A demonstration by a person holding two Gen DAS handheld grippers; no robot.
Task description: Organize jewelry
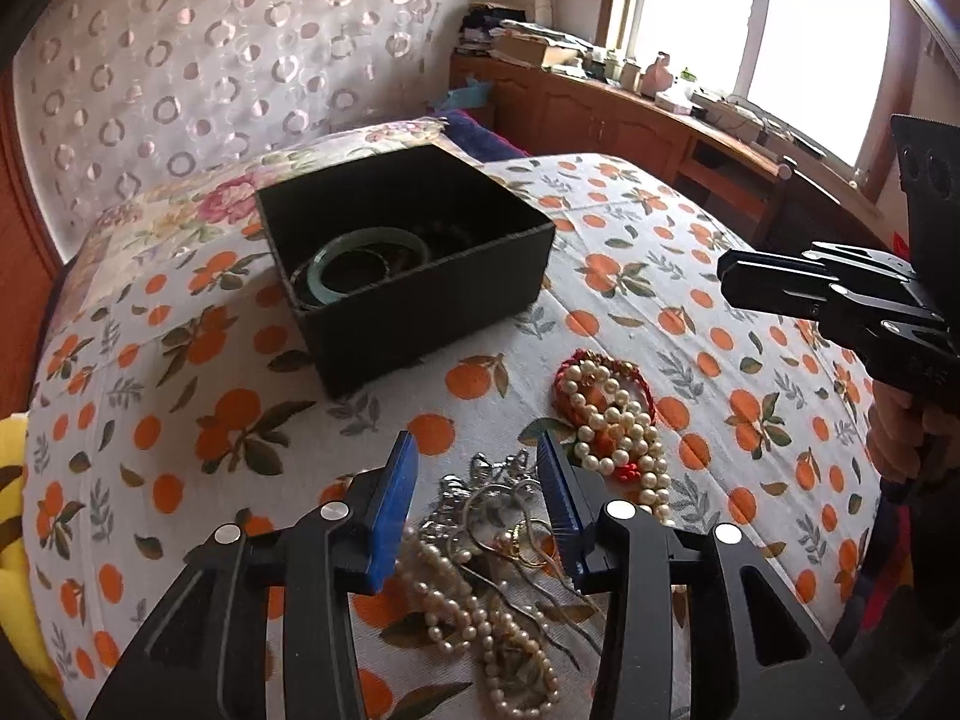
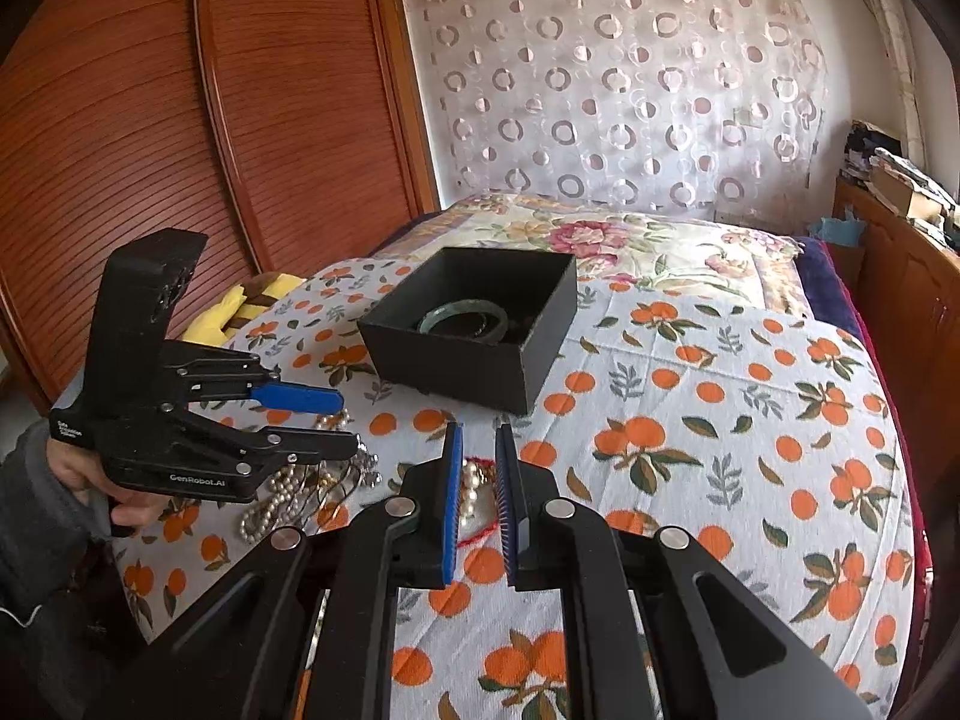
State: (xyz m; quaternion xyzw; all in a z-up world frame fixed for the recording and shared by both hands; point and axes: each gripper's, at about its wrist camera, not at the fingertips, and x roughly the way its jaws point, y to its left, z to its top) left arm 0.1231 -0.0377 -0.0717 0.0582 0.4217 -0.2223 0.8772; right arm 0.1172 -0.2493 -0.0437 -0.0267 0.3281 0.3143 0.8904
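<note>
Our left gripper (image 1: pixel 477 468) released, jaws apart over the tangled pile of pearl strands and silver chains (image 1: pixel 480 546) on the orange-print cloth (image 1: pixel 690 276); right gripper (image 2: pixel 480 450) clenched, empty; open black box (image 1: pixel 414 276) holds green bangle (image 1: pixel 360 258).

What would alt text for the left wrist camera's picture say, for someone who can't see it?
An open left gripper with blue pads hangs over a tangle of pearl strands and silver chains on an orange-print bedspread. Beyond sits an open black box with a green bangle inside; the right gripper enters from the right.
</note>
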